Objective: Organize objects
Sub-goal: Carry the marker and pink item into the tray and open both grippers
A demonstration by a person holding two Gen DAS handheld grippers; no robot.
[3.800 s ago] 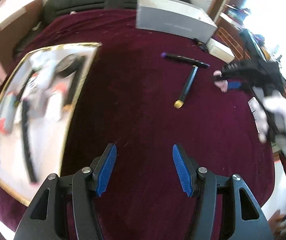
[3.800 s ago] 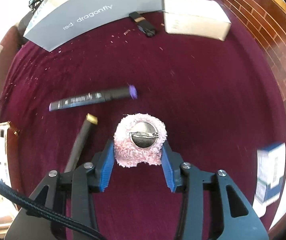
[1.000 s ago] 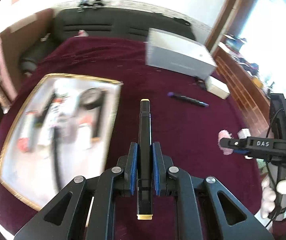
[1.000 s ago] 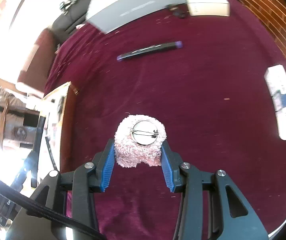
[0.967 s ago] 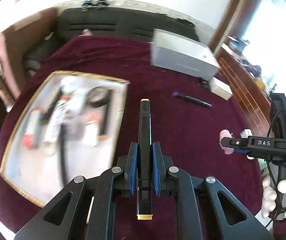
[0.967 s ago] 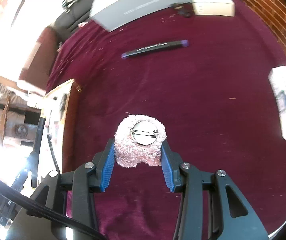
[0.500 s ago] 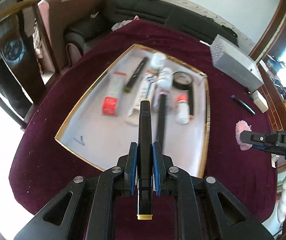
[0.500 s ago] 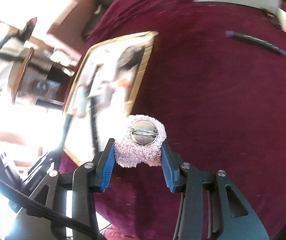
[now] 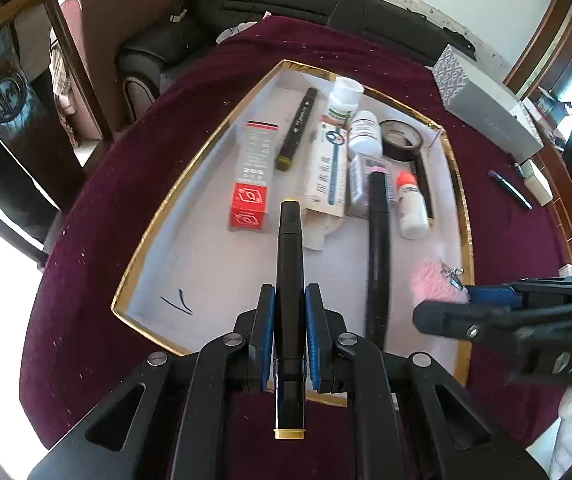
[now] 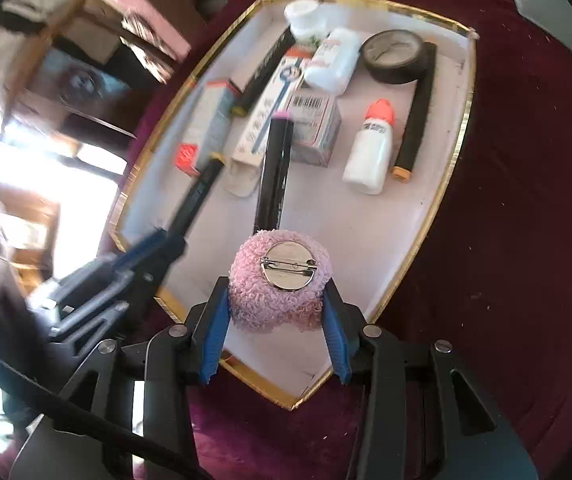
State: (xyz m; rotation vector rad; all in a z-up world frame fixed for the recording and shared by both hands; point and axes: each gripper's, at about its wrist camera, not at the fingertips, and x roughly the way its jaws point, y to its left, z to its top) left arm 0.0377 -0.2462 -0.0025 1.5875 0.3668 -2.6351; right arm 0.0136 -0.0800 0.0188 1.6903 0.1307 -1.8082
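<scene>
My left gripper (image 9: 289, 342) is shut on a black marker (image 9: 289, 264) with yellow ends, held lengthwise over the near part of the white, gold-rimmed tray (image 9: 206, 280). My right gripper (image 10: 276, 312) is shut on a fluffy pink brooch (image 10: 262, 300) whose metal pin back faces the camera. It hovers over the tray's near end (image 10: 385, 240). In the left wrist view the brooch (image 9: 433, 284) shows at the tray's right rim. In the right wrist view the left gripper and its marker (image 10: 198, 196) come in from the left.
The tray holds a red-ended box (image 9: 250, 184), a long white box (image 9: 327, 176), two white bottles (image 9: 363, 132), black tape (image 9: 399, 140), a dropper bottle (image 9: 409, 204) and other dark markers (image 9: 377, 248). A purple-capped pen (image 9: 509, 188) and a grey box (image 9: 485, 108) lie on the maroon cloth.
Both grippers have swung from over the maroon cloth to above the tray, still gripping the marker and the brooch. The right gripper has rolled and closed in beside the left.
</scene>
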